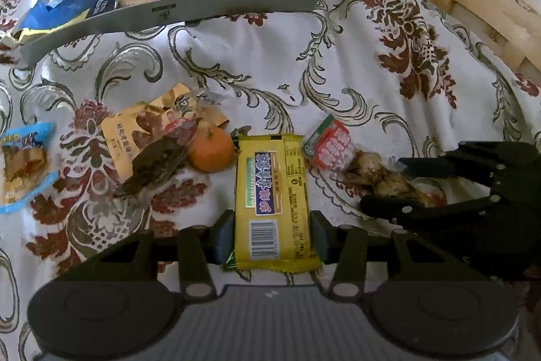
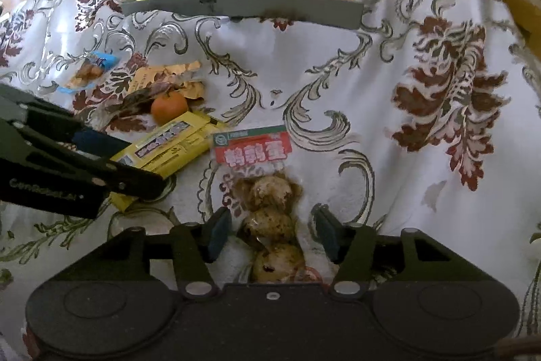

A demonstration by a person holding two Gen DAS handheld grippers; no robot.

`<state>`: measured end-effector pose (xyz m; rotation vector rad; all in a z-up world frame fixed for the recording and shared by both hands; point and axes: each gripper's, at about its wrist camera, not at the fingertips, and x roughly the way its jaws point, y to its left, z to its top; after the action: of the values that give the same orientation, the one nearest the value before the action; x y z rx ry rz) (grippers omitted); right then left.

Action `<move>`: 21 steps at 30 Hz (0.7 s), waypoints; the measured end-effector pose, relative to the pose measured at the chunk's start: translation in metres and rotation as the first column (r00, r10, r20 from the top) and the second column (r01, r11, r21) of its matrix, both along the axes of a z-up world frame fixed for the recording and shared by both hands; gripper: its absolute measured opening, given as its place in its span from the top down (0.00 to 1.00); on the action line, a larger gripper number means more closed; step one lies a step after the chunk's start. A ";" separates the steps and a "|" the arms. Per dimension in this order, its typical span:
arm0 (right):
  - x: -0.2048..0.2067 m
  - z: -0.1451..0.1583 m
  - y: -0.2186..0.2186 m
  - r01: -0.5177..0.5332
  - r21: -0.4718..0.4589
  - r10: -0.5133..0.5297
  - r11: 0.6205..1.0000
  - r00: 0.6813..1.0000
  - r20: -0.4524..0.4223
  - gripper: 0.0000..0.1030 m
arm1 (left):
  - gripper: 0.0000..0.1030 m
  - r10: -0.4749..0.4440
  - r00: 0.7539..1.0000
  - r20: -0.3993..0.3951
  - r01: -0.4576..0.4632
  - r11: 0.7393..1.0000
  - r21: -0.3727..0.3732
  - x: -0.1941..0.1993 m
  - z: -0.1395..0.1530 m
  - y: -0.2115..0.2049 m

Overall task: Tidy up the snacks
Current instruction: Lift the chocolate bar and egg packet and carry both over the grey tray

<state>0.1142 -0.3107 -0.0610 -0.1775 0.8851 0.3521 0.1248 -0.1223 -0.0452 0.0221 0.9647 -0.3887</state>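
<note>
Snacks all over the floral tablecloth (image 1: 338, 63). Left hand-held gripper (image 1: 272, 234) is clamped on the yellow snack bar (image 1: 272, 192), with a tangerine (image 1: 211, 153) just ahead-left. Right hand-held gripper (image 2: 270, 232) straddles the quail egg pack (image 2: 267, 192), pads not touching. Grey tray (image 2: 243, 5) sits far ahead

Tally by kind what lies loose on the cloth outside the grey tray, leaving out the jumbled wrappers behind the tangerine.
Tangerine: 1
Yellow bar packet: 1
Quail-egg packet: 1
Blue-edged packet: 1
Total: 4
</note>
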 end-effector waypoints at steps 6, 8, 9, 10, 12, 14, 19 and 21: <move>-0.014 0.003 0.007 -0.001 -0.023 0.003 1.000 0.998 0.059 0.60 | 0.50 0.015 1.000 -0.008 -0.016 1.000 -0.020 -0.003 0.002 0.002; -0.018 0.005 0.008 0.008 -0.023 -0.007 1.000 0.997 0.074 0.61 | 0.50 0.018 1.000 -0.012 -0.018 1.000 -0.023 -0.004 0.003 0.002; -0.020 0.006 0.008 0.014 -0.020 -0.012 1.000 0.997 0.082 0.61 | 0.50 0.017 1.000 -0.013 -0.018 1.000 -0.025 -0.005 0.004 0.002; -0.022 0.008 0.009 0.017 -0.024 -0.015 1.000 0.995 0.095 0.61 | 0.50 0.017 1.000 -0.014 -0.018 0.999 -0.027 -0.006 0.004 0.002; -0.025 0.012 0.011 0.018 -0.035 -0.014 0.999 0.993 0.118 0.61 | 0.50 0.015 1.000 -0.010 -0.016 0.999 -0.033 -0.009 0.006 0.002; -0.028 0.018 0.012 0.020 -0.030 -0.015 0.999 0.991 0.135 0.61 | 0.50 0.015 1.000 -0.002 -0.015 0.999 -0.039 -0.012 0.009 0.003; -0.030 0.035 0.011 0.033 0.002 -0.032 0.999 0.984 0.173 0.61 | 0.50 0.025 1.000 0.007 -0.025 0.998 -0.052 -0.015 0.018 0.007; -0.029 0.043 0.010 0.037 0.025 -0.041 0.999 0.981 0.187 0.61 | 0.50 0.030 0.999 0.014 -0.029 0.998 -0.060 -0.015 0.022 0.009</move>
<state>0.0856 -0.3002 -0.0182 -0.1703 0.6974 0.3028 0.1100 -0.1128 -0.0231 -0.0438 0.9375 -0.3894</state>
